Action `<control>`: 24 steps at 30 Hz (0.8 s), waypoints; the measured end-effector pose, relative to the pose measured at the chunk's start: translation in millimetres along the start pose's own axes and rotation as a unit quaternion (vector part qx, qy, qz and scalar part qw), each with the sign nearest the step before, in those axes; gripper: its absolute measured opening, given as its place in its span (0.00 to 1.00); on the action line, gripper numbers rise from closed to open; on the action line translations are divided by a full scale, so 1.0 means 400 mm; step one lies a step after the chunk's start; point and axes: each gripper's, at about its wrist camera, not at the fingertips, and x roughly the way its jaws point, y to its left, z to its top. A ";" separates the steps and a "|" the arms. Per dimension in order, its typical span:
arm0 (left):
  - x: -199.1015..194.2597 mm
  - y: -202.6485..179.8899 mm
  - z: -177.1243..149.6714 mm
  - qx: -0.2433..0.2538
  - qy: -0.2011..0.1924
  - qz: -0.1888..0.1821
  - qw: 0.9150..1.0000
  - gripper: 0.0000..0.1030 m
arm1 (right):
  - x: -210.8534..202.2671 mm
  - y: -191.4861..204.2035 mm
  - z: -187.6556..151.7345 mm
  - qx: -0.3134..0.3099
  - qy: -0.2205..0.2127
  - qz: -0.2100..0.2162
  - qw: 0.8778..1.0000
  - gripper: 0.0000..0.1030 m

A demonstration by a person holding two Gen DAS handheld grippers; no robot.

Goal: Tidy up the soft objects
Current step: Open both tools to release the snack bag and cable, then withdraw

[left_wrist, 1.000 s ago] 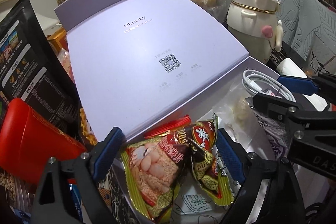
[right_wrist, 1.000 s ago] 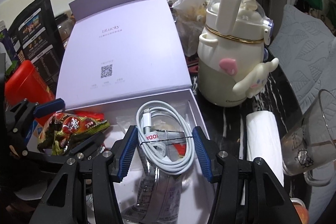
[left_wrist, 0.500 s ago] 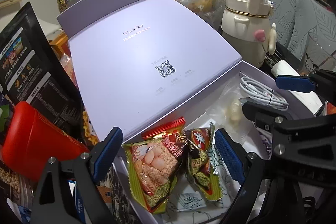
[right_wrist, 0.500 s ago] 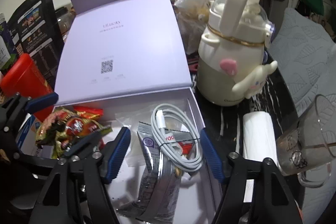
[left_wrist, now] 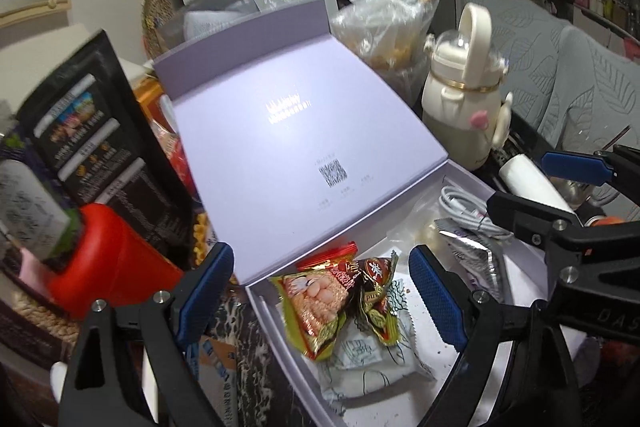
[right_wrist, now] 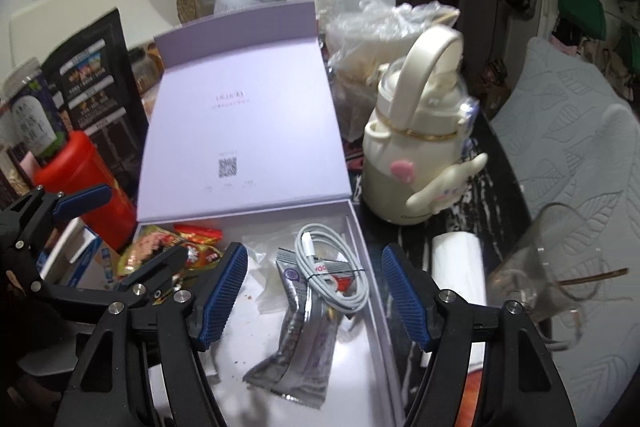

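An open lilac gift box (left_wrist: 532, 311) (right_wrist: 360, 223) lies on the table with its lid (left_wrist: 288, 131) (right_wrist: 240, 131) leaning back. Inside lie a green and red snack packet (left_wrist: 316, 303) (right_wrist: 160, 247), a white soft pack (left_wrist: 368, 351), a silver sachet (right_wrist: 296, 331) (left_wrist: 476, 255) and a coiled white cable (right_wrist: 336, 267) (left_wrist: 468, 211). My left gripper (left_wrist: 320, 295) is open and empty above the snack packet. My right gripper (right_wrist: 312, 287) is open and empty above the sachet and cable.
A cream kettle-shaped bottle (right_wrist: 420, 155) (left_wrist: 464, 107) stands right of the box. A white roll (right_wrist: 460, 259) and a glass mug (right_wrist: 548, 267) lie further right. A red tub (left_wrist: 104, 259) (right_wrist: 84, 183), a black bag (left_wrist: 92, 143) and a clear plastic bag (right_wrist: 384, 39) crowd the left and back.
Both grippers have pulled up and back from the box, still open and empty. The silver sachet now shows under the cable.
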 end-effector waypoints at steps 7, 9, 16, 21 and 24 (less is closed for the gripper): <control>-0.128 0.011 0.016 -0.008 -0.037 0.002 0.999 0.88 | -0.135 0.010 0.011 -0.002 -0.040 -0.005 0.999 0.68; -0.165 0.012 0.019 -0.010 -0.049 0.002 0.999 0.88 | -0.183 0.016 0.010 -0.004 -0.055 -0.006 0.998 0.68; -0.301 0.012 0.010 -0.020 -0.088 -0.008 0.996 0.88 | -0.319 0.036 -0.015 -0.010 -0.093 -0.011 0.996 0.68; -0.383 0.001 -0.017 -0.023 -0.106 -0.022 0.994 0.88 | -0.409 0.054 -0.054 -0.014 -0.115 -0.015 0.993 0.68; -0.429 -0.007 -0.037 -0.020 -0.116 -0.028 0.993 0.88 | -0.459 0.061 -0.084 -0.016 -0.126 -0.017 0.992 0.69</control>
